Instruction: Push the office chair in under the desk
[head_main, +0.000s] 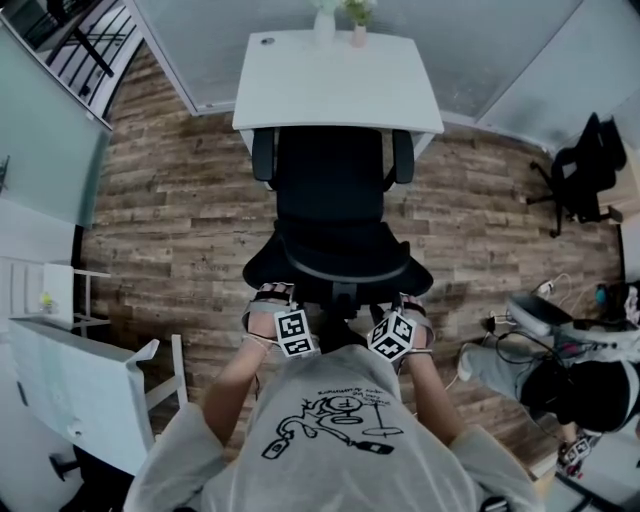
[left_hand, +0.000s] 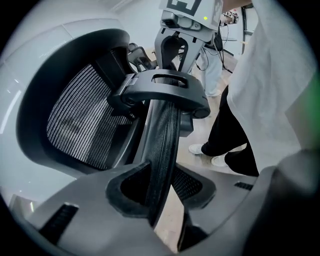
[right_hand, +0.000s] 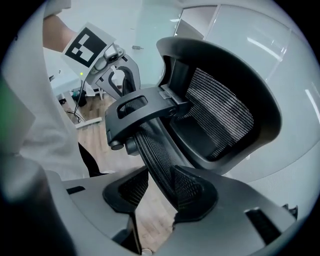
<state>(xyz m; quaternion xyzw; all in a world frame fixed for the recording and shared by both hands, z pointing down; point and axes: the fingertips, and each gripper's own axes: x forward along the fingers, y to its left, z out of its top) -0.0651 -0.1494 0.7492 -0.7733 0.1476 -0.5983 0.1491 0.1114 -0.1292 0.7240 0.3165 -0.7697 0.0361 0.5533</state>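
Observation:
A black mesh office chair (head_main: 330, 200) stands on the wood floor, its seat part-way under the white desk (head_main: 340, 80). I stand behind it. My left gripper (head_main: 272, 298) and right gripper (head_main: 412, 306) sit at the two sides of the backrest's top. In the left gripper view the backrest's thin mesh rim (left_hand: 162, 145) runs between the jaws of the left gripper (left_hand: 160, 200), with floor showing beside it. In the right gripper view the same rim (right_hand: 155, 150) lies between the jaws of the right gripper (right_hand: 155, 195), against the right pad, with a gap on the left. The curved headrest (left_hand: 85, 120) rises beyond.
A second black chair (head_main: 585, 170) stands at the far right. Cables and gear (head_main: 530, 320) lie on the floor at the right. White furniture (head_main: 70, 390) is at the near left. Small plants (head_main: 358, 15) stand at the desk's far edge. Glass walls flank the desk.

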